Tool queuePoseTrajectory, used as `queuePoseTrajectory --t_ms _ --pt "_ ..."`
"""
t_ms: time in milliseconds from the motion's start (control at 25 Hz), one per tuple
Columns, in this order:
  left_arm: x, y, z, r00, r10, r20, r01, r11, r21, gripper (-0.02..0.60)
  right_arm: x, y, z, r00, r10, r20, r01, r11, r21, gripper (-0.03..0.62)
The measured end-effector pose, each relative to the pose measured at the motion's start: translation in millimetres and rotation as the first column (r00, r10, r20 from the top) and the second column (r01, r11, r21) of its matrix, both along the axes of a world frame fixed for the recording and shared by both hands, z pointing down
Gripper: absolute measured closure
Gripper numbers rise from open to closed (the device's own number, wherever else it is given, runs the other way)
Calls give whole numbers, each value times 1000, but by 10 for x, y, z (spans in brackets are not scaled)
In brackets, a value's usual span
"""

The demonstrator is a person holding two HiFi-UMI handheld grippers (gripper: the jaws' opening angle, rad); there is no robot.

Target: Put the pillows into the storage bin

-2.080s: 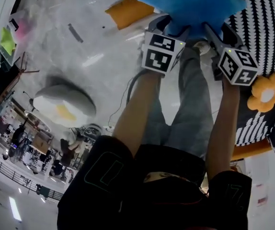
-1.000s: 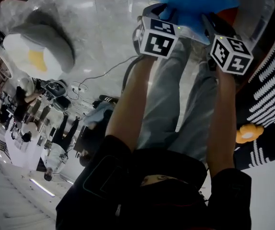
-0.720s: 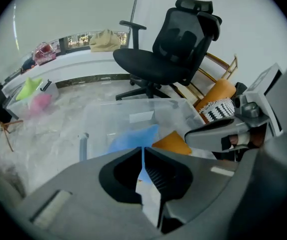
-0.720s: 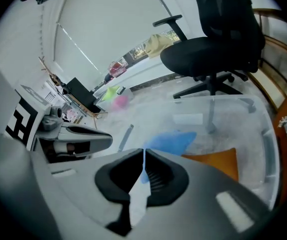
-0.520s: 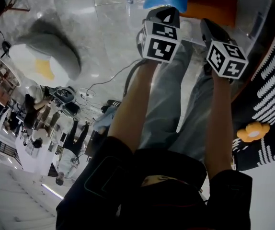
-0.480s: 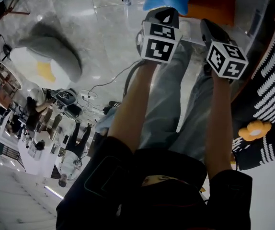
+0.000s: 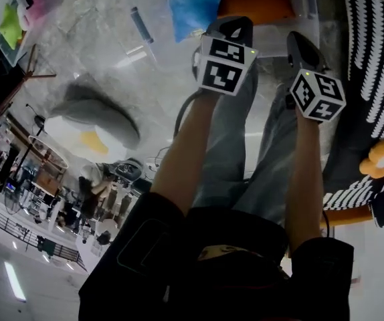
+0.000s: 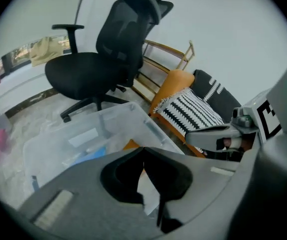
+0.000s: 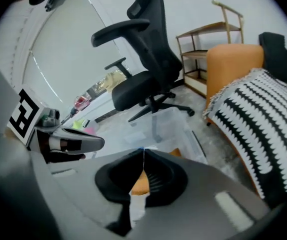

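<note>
Pointing down toward the clear storage bin [image 8: 78, 134] on the floor, the left tongs [image 8: 143, 151] and the right tongs [image 9: 143, 154] are both fully closed with nothing between them. Neither grips a pillow.

Risks, as judged:
- The blue pillow [image 7: 195, 5] sits high against one wall of the bin. If it bulges above the rim, the next pillow pressed in could push it out.
- Closed tongs must be opened before any approach. Prodding a soft pillow with shut tips would shove it away and give no grip.
- A cable [image 7: 176, 122] lies on the floor by the person's feet, a trip hazard on the way to the fried-egg pillow [image 7: 91, 129].
- The black office chair [image 8: 103, 59] stands just behind the bin and could roll if knocked.

Container and contents: the bin holds the blue pillow and an orange pillow [image 7: 255, 2], side by side. Outside it, the fried-egg pillow lies on the floor, well apart. A black-and-white striped pillow [image 7: 379, 65] and a flower-shaped pillow [image 7: 382, 158] rest by the orange sofa [image 9: 233, 64].
</note>
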State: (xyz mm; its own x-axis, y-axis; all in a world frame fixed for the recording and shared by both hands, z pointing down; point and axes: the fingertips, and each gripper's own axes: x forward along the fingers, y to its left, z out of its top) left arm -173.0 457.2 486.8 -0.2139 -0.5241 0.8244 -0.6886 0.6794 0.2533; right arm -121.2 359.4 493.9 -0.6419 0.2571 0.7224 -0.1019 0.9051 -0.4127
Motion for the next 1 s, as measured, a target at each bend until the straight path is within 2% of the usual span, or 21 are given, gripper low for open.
queuePoseTrajectory --t_ms 40,160,200,360,400,520,600,680,840,1000 --pt "28 -143 -20 999 42 11 -42 999 -9 571 62 -153 -31 999 34 5 -34 999 24 586" --pt "157 -549 -97 991 132 26 -132 991 -15 568 307 -560 -79 992 129 0 -129 991 38 483" --pt "207 -691 -115 989 149 25 -149 989 -9 566 397 -700 -74 987 159 -4 -158 987 41 479" --pt "552 -1338 -98 972 235 -4 -235 972 13 397 860 -1304 -46 959 283 -21 -281 957 68 442" --pt "666 -1493 -87 962 273 -12 -273 962 16 374 998 -1439 -45 946 324 -27 -321 944 74 424" --pt "991 -1961 -105 924 383 -25 -382 924 36 357 1385 -1854 -69 892 452 -25 -448 889 90 401" --pt "1206 -2267 -143 908 418 -31 -416 908 52 348 1624 -2121 -98 863 505 -14 -502 860 93 375" --pt "1407 -2583 -172 891 453 -32 -450 890 71 339 1880 -2364 -98 838 546 -11 -541 833 112 375" --pt "1882 -3158 -174 825 564 -37 -558 823 107 330 2515 -2760 -82 752 659 -24 -649 746 152 373" --pt "2371 -3600 -178 758 651 -36 -643 756 121 324 3117 -3088 -97 679 734 -25 -719 671 180 373"
